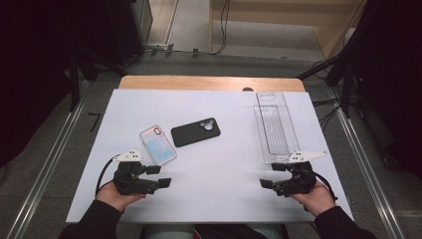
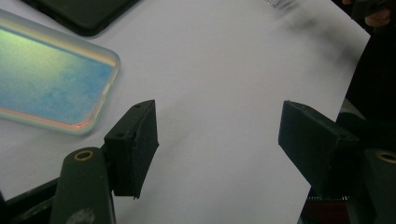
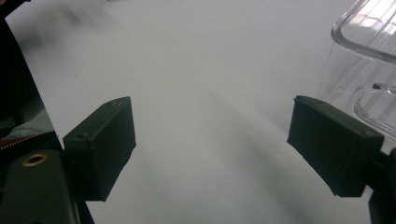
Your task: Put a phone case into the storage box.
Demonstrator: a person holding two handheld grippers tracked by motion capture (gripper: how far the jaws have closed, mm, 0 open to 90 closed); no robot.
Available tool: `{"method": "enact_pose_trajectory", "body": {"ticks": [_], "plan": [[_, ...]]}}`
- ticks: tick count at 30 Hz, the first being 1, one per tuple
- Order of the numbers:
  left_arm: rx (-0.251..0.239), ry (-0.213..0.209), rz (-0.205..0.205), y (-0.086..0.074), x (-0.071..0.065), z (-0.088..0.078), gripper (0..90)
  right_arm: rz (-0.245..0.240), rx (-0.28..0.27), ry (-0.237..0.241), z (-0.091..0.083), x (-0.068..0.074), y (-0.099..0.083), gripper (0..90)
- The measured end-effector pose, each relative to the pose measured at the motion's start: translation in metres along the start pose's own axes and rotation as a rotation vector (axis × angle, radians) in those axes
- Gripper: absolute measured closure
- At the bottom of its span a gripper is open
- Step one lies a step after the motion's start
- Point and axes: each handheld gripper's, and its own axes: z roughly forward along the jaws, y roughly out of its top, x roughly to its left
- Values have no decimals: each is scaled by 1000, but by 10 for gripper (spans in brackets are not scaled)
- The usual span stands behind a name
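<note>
Jaws of the left gripper (image 1: 158,176) are held wide apart and empty near the white tabletop's (image 1: 219,164) front-left corner; the iridescent blue-and-pink translucent phone case (image 1: 158,144) lies just beyond. The right gripper (image 1: 272,175) is likewise spread, nothing held, beside the clear plastic tray (image 1: 274,127).

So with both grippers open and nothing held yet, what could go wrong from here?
The iridescent phone case lies flat on the white sheet, so the left gripper may struggle to get a jaw under its thin edge and could just push it into the black phone case beside it. The right gripper sits close to the clear tray; a careless move might knock it.
</note>
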Motion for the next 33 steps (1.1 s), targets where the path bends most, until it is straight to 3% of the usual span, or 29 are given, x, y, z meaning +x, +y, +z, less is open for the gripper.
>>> {"method": "enact_pose_trajectory", "body": {"ticks": [9,16,33], "plan": [[10,-4,-16,0,0,0,288,-8,19,13,5,-7,8,132],[13,-6,-13,0,-1,1,287,-1,37,-8,5,-3,3,132],[19,1,-24,1,-1,0,288,3,37,-8,5,-3,2,132]]}}
